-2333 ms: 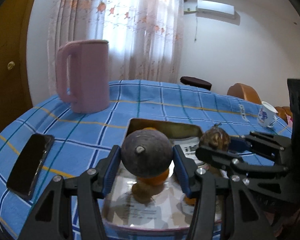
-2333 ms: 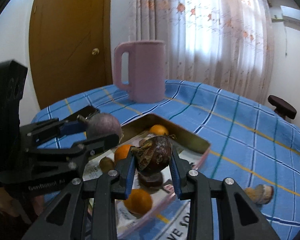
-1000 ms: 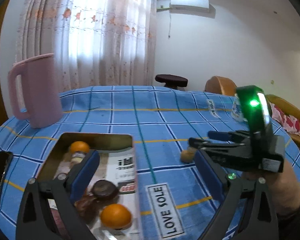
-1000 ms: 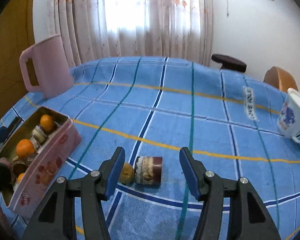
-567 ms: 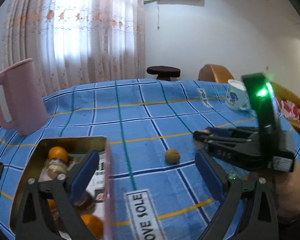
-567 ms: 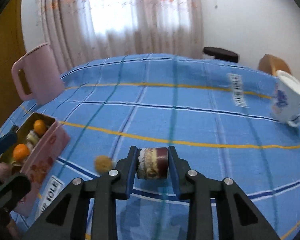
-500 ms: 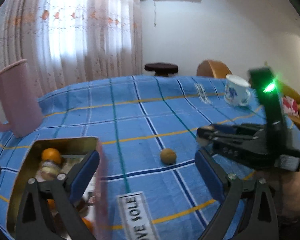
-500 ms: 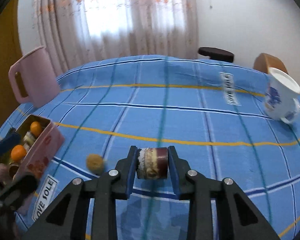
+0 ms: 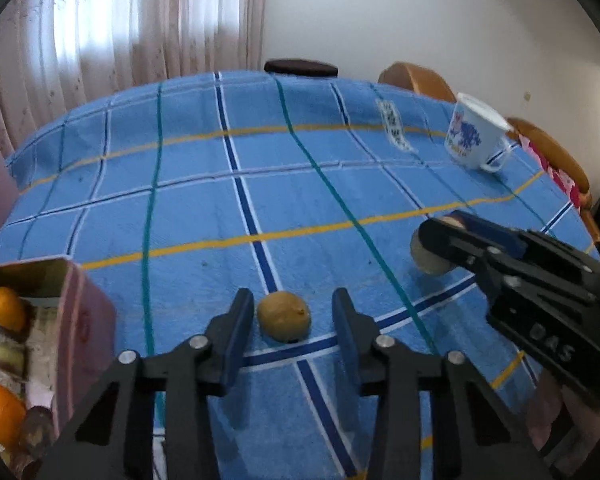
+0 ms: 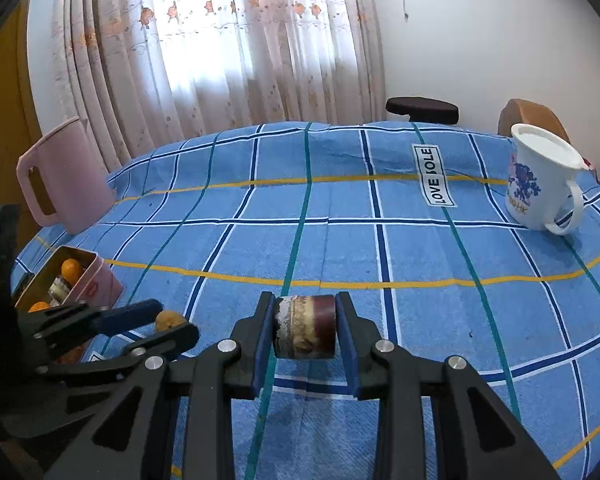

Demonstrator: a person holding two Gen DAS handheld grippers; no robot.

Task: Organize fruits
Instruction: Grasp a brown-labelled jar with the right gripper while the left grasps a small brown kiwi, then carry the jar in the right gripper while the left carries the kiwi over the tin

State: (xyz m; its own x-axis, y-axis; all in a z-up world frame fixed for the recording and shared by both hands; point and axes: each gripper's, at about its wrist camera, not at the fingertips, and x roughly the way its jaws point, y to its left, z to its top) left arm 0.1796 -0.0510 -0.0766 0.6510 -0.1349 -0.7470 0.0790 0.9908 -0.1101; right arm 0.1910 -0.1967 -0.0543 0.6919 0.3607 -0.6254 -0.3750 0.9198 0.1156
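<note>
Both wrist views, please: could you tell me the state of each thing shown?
Left gripper: jaws just closing, open around small yellow-brown round fruit, not pressing.
Right gripper: shut on layered brown-and-cream cylinder.
Pink rectangular metal tin: open, holding oranges.
White printed mug: upright.
Pink plastic jug: upright.
</note>
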